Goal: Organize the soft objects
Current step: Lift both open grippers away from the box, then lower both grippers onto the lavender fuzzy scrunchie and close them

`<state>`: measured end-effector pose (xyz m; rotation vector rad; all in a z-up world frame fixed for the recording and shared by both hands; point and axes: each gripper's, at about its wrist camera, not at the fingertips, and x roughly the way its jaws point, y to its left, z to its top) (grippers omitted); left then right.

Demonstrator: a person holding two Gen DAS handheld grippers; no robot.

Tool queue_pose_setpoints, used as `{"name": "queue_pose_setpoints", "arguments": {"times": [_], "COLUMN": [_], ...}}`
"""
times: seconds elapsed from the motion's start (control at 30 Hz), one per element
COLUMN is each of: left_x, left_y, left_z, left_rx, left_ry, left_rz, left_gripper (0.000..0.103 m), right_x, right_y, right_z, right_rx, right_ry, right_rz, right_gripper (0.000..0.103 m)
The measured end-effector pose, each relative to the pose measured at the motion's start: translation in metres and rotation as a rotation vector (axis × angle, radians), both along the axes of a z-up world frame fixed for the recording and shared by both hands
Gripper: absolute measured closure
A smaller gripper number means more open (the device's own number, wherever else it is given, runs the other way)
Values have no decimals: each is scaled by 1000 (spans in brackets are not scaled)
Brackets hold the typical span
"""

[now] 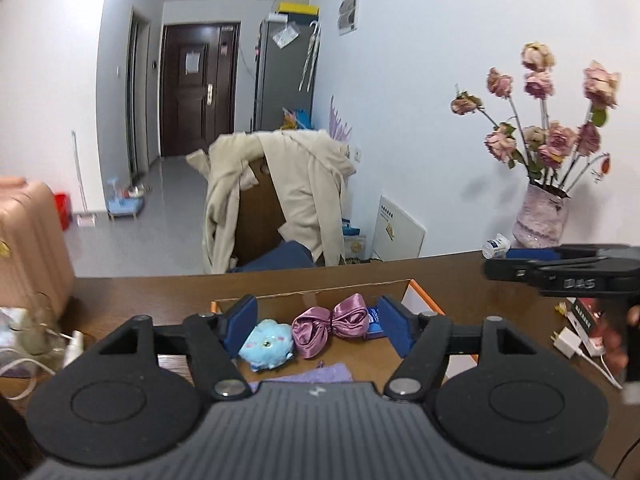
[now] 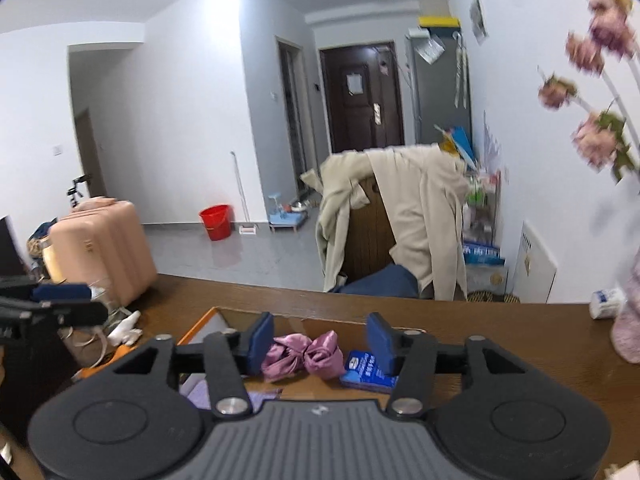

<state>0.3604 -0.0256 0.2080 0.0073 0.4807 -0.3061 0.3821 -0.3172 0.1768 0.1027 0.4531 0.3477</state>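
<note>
Purple satin bow (image 2: 303,356) lying crosswise in cardboard box (image 1: 312,294), left gripper (image 1: 316,326) and right gripper (image 2: 320,340) — both spread, empty

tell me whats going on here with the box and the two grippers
A person holds a gripper in each hand above an open cardboard box on a brown table. Both the left gripper and the right gripper are open and hold nothing. In the box lie a blue plush toy, a purple satin bow, a small blue packet and a lilac cloth. Nothing is being gripped at this moment.
</note>
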Motion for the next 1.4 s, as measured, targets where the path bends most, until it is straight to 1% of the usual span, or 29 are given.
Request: {"name": "queue_pose_setpoints", "arguments": {"times": [0.1,0.17,0.23,0.27,0.3,0.33,0.43,0.5,0.53,0.57,0.6,0.67,0.73,0.8,0.87,0.9,0.93,0.97,1.0,1.07,1.1,1.13,1.17,1.2,1.23,1.33,1.4], "left_x": [-20,-33,-50,-62,-78,-93,-147,-187,-207,-226,-240,-259,-259,-248,-230,-221,-213,-206,-200,-188,-181,-174,-170,-170,-173,-201,-219], "left_y": [-2,-3,-3,-3,0,2,14,23,27,30,34,41,48,52,60,63,65,66,66,63,62,61,60,58,56,51,52], "left_z": [11,12,3,-3,-12,-20,-49,-70,-80,-90,-98,-115,-128,-137,-149,-155,-161,-165,-168,-175,-179,-185,-190,-195,-198,-204,-205], "left_rx": [7,1,12,19,19,10,-11,-63,-92,-113,-128,-155,-99,-67,-110,-145,-168,-191,-212,-229,-227,-219,-209,-203,-203,-174,-167], "left_ry": [-27,-33,-40,-42,-42,-50,-77,-70,-70,-69,-64,-17,33,38,69,85,106,118,110,102,111,137,167,187,190,166,156], "left_rz": [6,19,43,60,78,86,119,135,140,152,172,209,205,229,259,270,280,283,282,274,266,255,222,206,196,129,87], "left_gripper": [31,30,30,30,30,30,29,24,22,22,21,19,19,19,22,23,28,31,31,35,40,52,70,76,79,78,71], "right_x": [-28,-47,-66,-81,-98,-113,-166,-202,-219,-236,-247,-261,-267,-264,-256,-253,-248,-243,-240,-232,-229,-227,-225,-222,-223,-219,-215], "right_y": [-8,-12,-12,-12,-13,-13,-14,-12,-13,-16,-18,-17,-9,3,15,22,29,37,43,55,59,64,68,71,70,72,76], "right_z": [12,15,11,6,0,-7,-38,-62,-75,-91,-104,-124,-135,-140,-143,-143,-144,-145,-146,-147,-148,-149,-150,-150,-150,-149,-149], "right_rx": [-7,2,5,6,16,35,74,67,64,93,123,140,103,98,114,117,116,107,98,86,84,81,78,74,75,85,95], "right_ry": [-29,-44,-65,-75,-79,-83,-103,-105,-108,-93,-54,13,57,76,89,88,91,98,101,115,122,129,133,136,139,133,141], "right_rz": [0,-6,-7,-3,4,14,55,73,72,41,11,12,31,57,81,82,87,95,102,118,127,132,136,136,134,142,160], "right_gripper": [47,44,42,38,36,35,28,17,17,16,16,16,16,16,20,26,28,31,33,33,34,34,35,35,35,35,35]}}
